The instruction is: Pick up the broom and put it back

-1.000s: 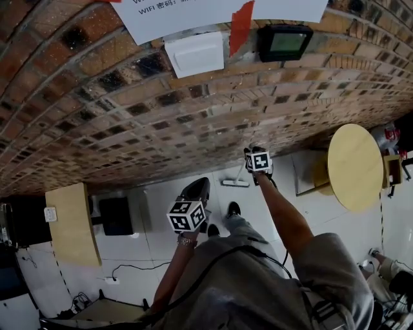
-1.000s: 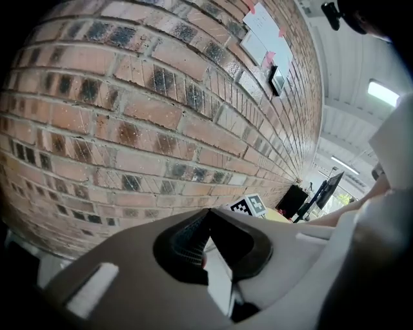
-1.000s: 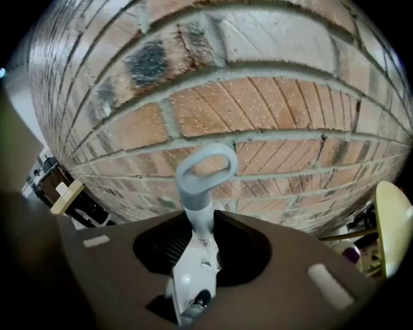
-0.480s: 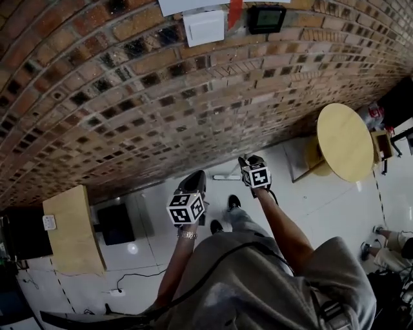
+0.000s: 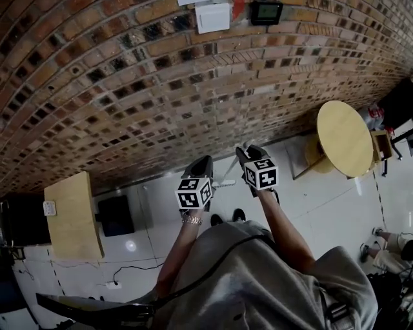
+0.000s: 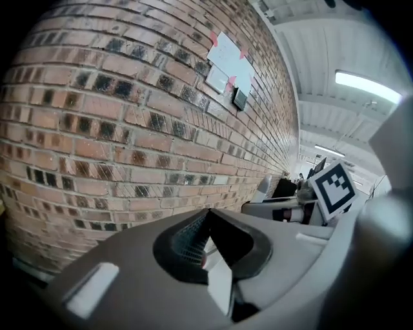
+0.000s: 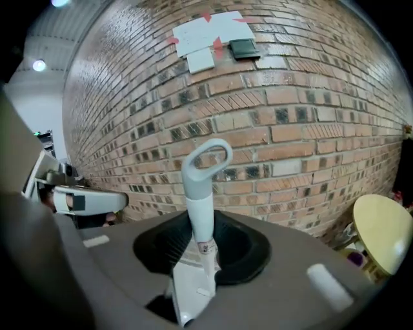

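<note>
The broom's pale grey handle [image 7: 201,193] ends in a loop and stands upright between the jaws of my right gripper [image 7: 200,248], which is shut on it. In the head view the thin handle runs down from my right gripper [image 5: 243,155] to the broom head [image 5: 224,184], low by the white floor. My left gripper [image 5: 200,167] hangs just left of it, apart from the broom. In its own view the left gripper [image 6: 205,248] has its jaws together with nothing between them. The right gripper [image 6: 290,207] and the broom's handle tip [image 6: 265,187] show at the right there.
A brick wall [image 5: 129,84] fills the front, with a white panel [image 5: 213,17] and a black device [image 5: 266,11] fixed on it. A round wooden table [image 5: 348,138] stands at the right. A rectangular wooden table [image 5: 72,216] and a black box [image 5: 116,216] stand at the left.
Both grippers have pulled back from the brick wall, which now looks farther off. The broom stays in the right gripper. The right gripper now shows in the left gripper view.
</note>
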